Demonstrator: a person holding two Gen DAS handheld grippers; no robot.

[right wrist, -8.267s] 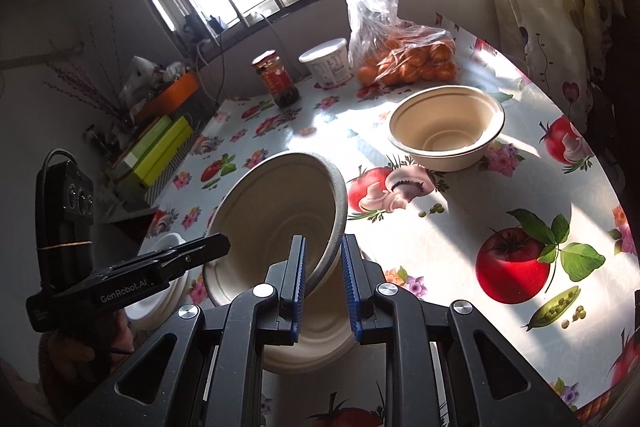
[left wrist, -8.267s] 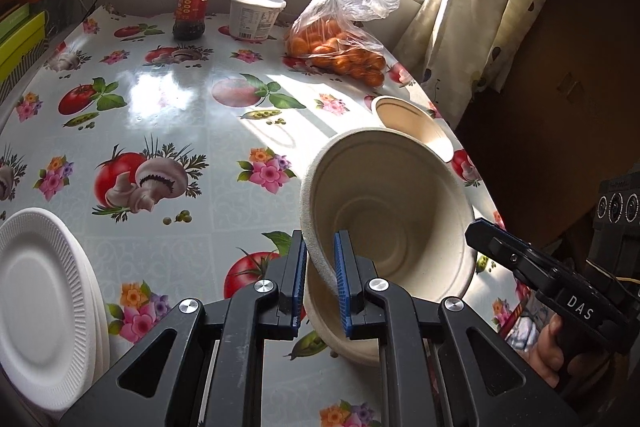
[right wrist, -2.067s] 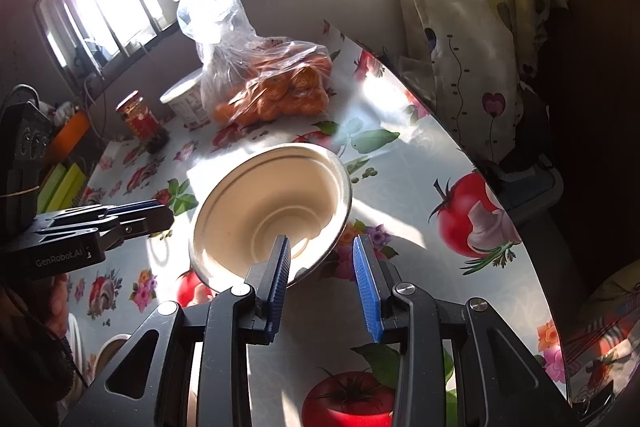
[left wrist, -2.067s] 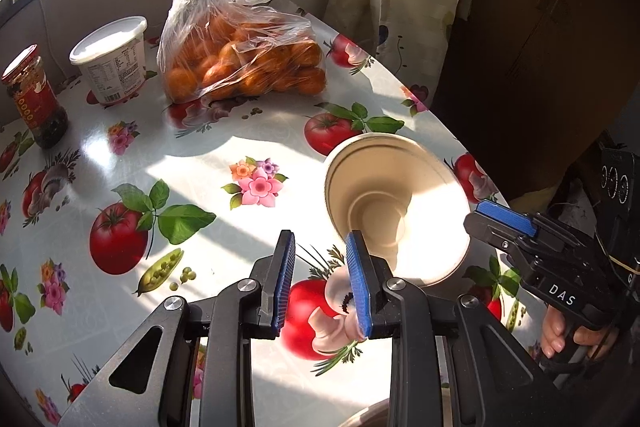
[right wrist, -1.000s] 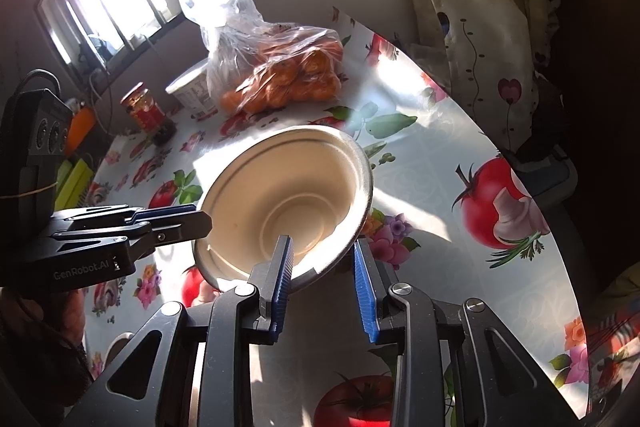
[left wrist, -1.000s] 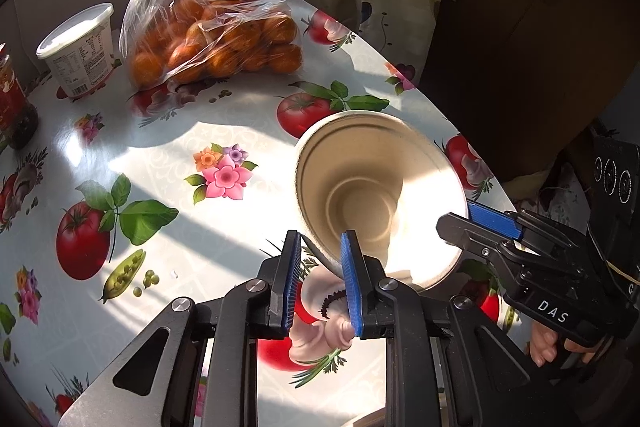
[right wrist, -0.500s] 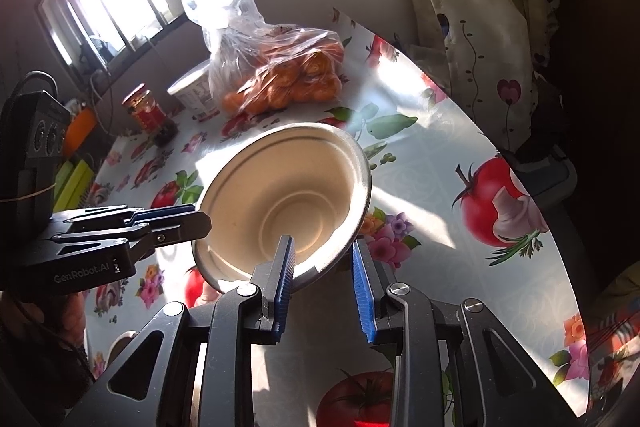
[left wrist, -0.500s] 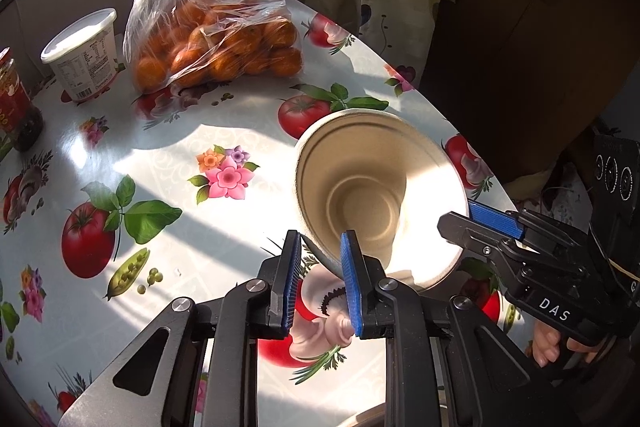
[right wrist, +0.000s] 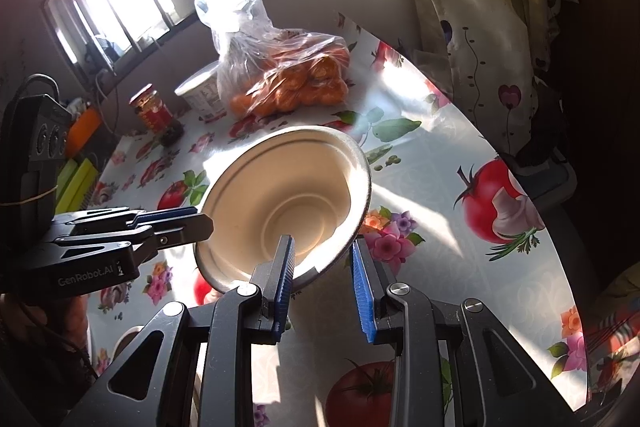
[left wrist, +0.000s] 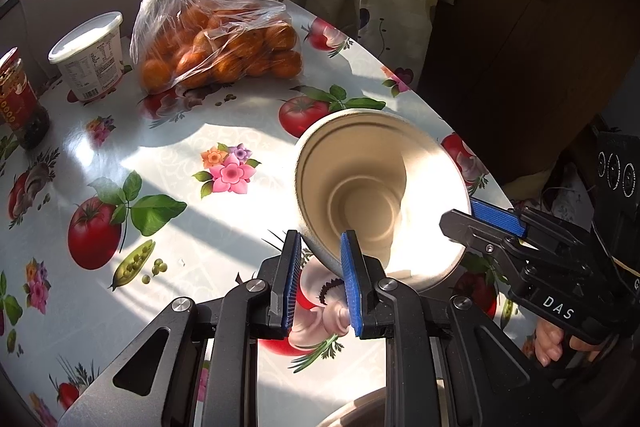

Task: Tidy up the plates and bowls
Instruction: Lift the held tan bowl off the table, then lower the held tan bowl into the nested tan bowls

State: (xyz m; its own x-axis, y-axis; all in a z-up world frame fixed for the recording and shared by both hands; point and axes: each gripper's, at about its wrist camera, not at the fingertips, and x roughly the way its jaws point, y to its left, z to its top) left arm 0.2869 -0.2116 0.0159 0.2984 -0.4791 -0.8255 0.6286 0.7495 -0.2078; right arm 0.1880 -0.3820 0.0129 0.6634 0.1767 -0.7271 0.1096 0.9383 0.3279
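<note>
Both my claws straddle the rim of the beige paper-pulp bowl (left wrist: 380,195), tilted above the flowered tablecloth (left wrist: 168,155). Left gripper (left wrist: 320,287) has clenched on the rim since two seconds ago; right gripper (right wrist: 322,277) is narrower but still gapped, released. Judged: lift beginning, toward the stack.

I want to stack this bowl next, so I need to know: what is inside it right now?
The bowl looks empty: bare beige walls and a round bottom. The near rim sits between the left gripper fingers, which hide a small part.
</note>
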